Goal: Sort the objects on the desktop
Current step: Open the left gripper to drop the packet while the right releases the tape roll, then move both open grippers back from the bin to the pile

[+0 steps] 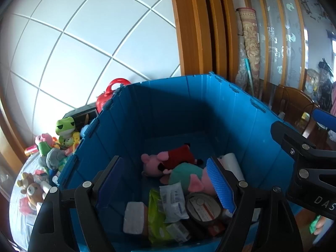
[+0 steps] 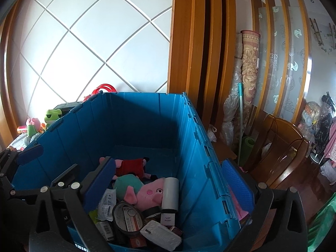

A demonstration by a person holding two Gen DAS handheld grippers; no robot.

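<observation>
A blue folding crate stands open before both grippers. On its floor lie a red-dressed pig plush, a teal-dressed pig plush, a white roll, a tape roll, a green packet and white packets. My left gripper hangs open over the crate's near end, nothing between its pads. My right gripper is open too, straddling the crate's right wall, with its right pad outside.
Left of the crate, a table holds a heap of toys: a frog plush, bear plush, and a red case behind. A wooden chair and a rolled rug stand to the right.
</observation>
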